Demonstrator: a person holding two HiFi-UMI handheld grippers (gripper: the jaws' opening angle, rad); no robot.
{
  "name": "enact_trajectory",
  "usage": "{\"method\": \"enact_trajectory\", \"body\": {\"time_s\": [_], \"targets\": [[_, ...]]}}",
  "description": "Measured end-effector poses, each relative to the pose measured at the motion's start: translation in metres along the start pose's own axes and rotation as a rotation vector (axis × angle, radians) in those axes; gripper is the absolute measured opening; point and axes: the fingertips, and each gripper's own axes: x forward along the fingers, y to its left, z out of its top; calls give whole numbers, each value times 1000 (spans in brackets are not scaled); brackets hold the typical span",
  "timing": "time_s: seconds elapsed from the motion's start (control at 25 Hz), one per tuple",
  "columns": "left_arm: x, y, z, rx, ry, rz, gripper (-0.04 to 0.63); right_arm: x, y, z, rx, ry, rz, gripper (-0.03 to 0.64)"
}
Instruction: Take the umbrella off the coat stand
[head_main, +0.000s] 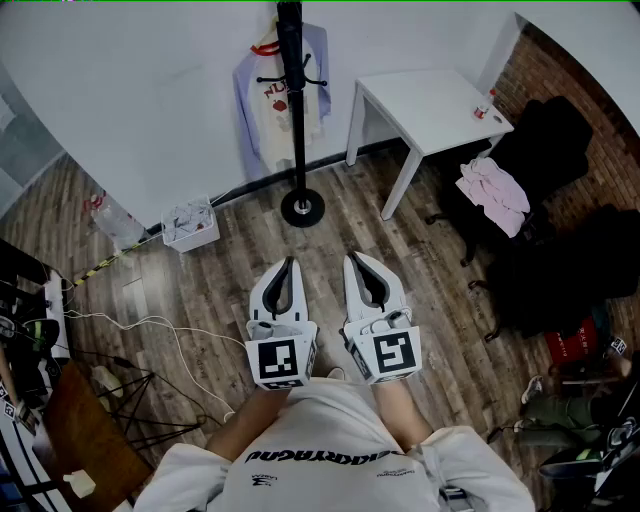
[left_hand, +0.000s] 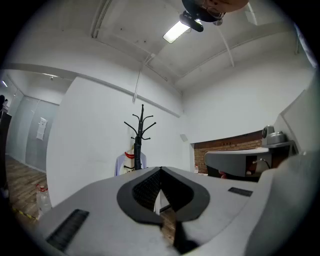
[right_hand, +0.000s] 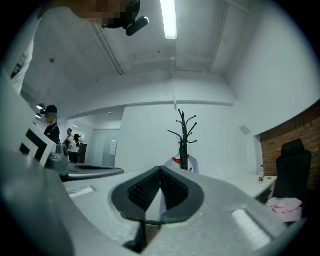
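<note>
Left claw (head_main: 290, 263): held level in front of my chest, tip forward. Jaws closed, tips meeting, nothing between them.

Right claw (head_main: 354, 260): level, tip forward, jaws closed tip to tip, nothing gripped.

Relation: the two claws sit side by side at about the same height, near each other with a narrow gap, not touching.

Marker cubes (head_main: 281, 362) face up at the rear of each claw.

My forearms (head_main: 396, 400) run back from the cubes to my body, elbows bent, in white sleeves (head_main: 462, 455).
</note>
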Motion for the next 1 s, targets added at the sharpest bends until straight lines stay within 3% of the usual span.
{"method": "enact_trajectory", "body": {"time_s": [0.24,0.52,1.0], "targets": [[-6,-22,-9,4,32,13,-3,-20,-18,-6,51,14,-8,-2],[-16,-42,-29,80,48,32,-3,-28,-35,-28,49,33,15,-2],[39,6,-43,37,52,77,-3,44,-49,-52,48,65,23,-5]]}}
